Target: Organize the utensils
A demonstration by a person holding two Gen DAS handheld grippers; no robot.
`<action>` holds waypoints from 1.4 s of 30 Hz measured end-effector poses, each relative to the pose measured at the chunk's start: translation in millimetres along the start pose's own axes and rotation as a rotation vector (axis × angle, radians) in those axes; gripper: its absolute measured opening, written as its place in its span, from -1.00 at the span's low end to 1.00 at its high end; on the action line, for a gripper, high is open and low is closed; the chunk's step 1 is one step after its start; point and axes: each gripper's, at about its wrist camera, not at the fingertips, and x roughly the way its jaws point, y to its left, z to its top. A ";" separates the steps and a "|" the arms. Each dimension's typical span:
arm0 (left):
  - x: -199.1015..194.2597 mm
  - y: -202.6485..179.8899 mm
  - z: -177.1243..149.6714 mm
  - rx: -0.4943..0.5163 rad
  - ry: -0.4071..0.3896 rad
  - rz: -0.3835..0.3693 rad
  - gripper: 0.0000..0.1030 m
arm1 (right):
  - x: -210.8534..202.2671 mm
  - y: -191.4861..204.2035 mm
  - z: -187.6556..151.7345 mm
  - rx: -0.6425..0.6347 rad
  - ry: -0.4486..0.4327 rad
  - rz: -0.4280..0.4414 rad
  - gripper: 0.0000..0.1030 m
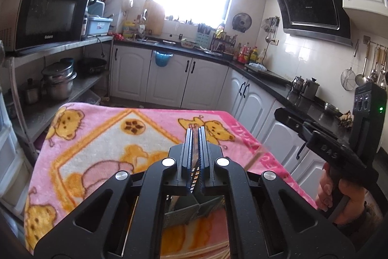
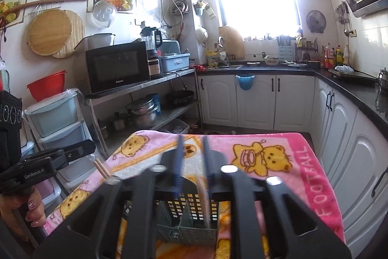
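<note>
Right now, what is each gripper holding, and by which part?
Left gripper is shut on wooden chopsticks, gripped partway along. Right gripper is open; a chopstick stands free between its jaws in the basket.

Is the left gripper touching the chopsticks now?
Touching. The left wrist view shows the left gripper with jaws closed on the chopsticks, no gap visible.

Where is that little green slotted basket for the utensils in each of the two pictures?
Left wrist view: the green basket sits at bottom centre, mostly hidden behind the black tongs' frame, on the pink bear blanket.
Right wrist view: bottom centre again, seen more fully, its divider visible, a pale chopstick standing in its right compartment.
Shared landmark: the black microwave, on the steel shelf at left in both.
</note>
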 end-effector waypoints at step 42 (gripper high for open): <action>-59.3 12.7 -63.3 -0.066 -0.017 0.116 0.80 | -62.6 -5.5 -82.2 0.004 0.105 -0.002 0.35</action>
